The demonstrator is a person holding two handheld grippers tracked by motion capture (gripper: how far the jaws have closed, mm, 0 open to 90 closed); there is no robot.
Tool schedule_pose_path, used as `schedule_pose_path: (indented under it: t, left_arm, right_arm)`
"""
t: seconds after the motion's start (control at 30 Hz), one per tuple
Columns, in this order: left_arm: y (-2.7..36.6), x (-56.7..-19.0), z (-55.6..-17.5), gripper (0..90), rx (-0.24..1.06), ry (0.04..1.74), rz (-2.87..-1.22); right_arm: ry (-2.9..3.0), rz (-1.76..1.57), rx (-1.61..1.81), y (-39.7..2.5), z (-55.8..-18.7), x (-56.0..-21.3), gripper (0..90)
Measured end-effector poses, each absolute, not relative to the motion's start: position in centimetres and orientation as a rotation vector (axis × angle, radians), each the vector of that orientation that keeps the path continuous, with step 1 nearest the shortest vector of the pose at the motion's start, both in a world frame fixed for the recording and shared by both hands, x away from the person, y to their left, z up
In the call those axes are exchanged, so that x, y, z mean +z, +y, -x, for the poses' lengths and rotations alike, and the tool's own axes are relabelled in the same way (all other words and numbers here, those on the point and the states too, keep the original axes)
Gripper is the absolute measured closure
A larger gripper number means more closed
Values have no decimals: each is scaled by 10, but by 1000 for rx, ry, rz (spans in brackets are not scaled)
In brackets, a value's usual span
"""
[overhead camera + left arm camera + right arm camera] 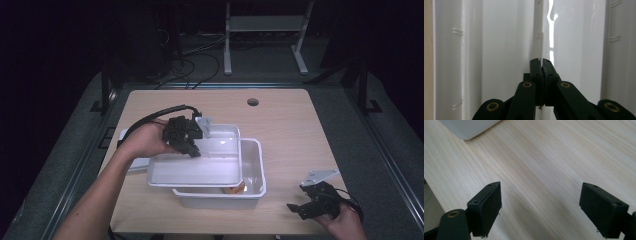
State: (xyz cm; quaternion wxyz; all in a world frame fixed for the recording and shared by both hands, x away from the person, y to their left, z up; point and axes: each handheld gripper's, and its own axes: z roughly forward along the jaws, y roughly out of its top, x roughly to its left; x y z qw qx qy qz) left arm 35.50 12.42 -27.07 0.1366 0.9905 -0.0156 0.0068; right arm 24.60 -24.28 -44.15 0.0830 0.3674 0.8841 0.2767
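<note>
Light wooden table (290, 125); white bin (252, 195) and lid (127, 137) resting on it.

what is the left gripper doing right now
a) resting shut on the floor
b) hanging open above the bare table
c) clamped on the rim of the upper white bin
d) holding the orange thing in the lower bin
c: the left gripper has its fingers pressed together on the thin rim of the upper white bin, which sits partly over the lower white bin.
</note>
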Motion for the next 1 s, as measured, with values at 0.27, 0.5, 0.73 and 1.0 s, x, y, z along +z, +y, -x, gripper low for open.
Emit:
schedule_pose_path:
  t: [0.27, 0.5, 0.73, 1.0]
  left_arm:
    - [103, -280, -358, 893, -5, -64, -2864]
    - [86, -288, -357, 892, -15, -74, -2874]
    - [78, -294, -358, 892, -30, -64, -2884]
    - [67, -300, -358, 891, -39, -76, -2890]
  right_arm:
    - [2640, -1100, 829, -244, -246, -442, 175]
    - [2638, -1098, 830, -246, -245, -441, 175]
    - [2651, -1094, 831, -244, -246, -442, 174]
    - [2649, -1090, 832, -244, -245, -441, 175]
